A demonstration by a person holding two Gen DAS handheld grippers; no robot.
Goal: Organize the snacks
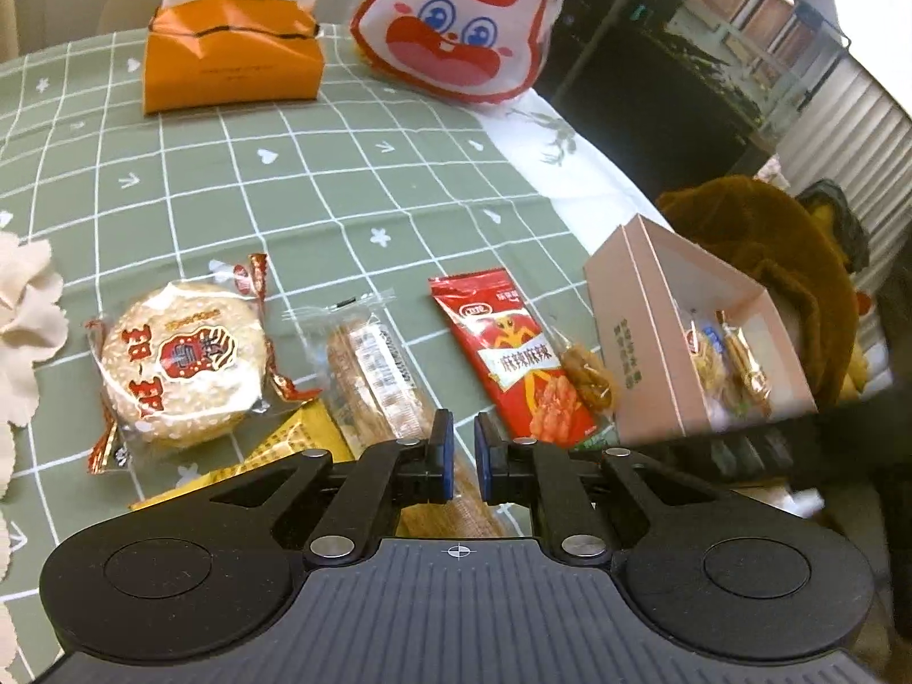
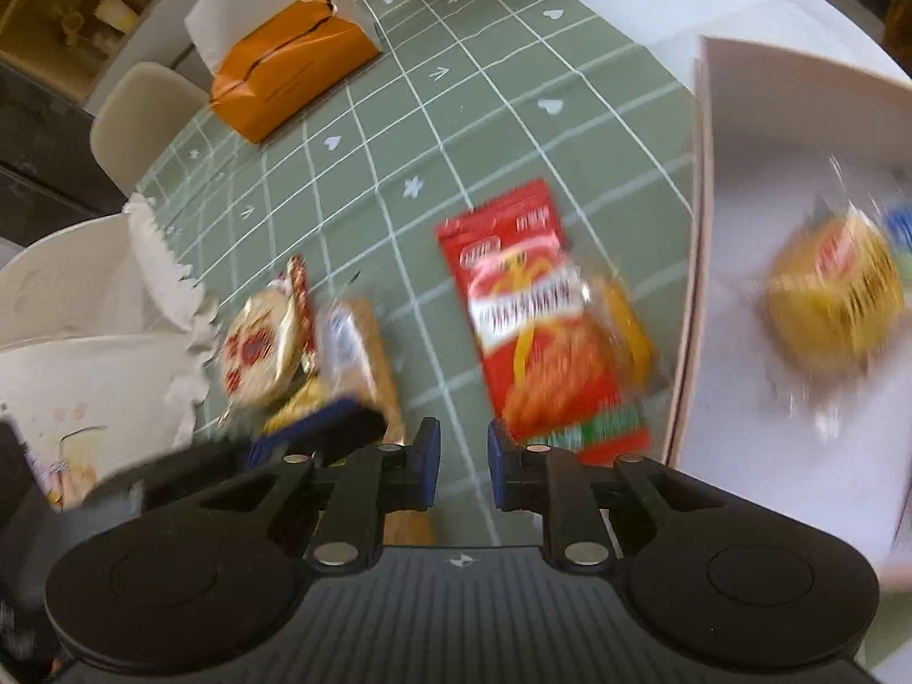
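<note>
Above the snacks, left tool (image 1: 463, 444) hovers.

The left black two-finger gripper with blue pads (image 1: 463, 459) points toward twelve o'clock, jaws narrowly parted and empty. The right black gripper (image 2: 463, 464) matches it, slightly wider, holding nothing.

A table covered by a green checked cloth (image 1: 353, 171) holds an orange tissue box (image 1: 231, 54), a rabbit-face bag (image 1: 456, 23), a round rice cracker (image 1: 182, 359), a clear-wrapped biscuit pack (image 1: 370, 376), a red snack packet (image 1: 513, 353) and a pink box (image 1: 644, 330).
</note>
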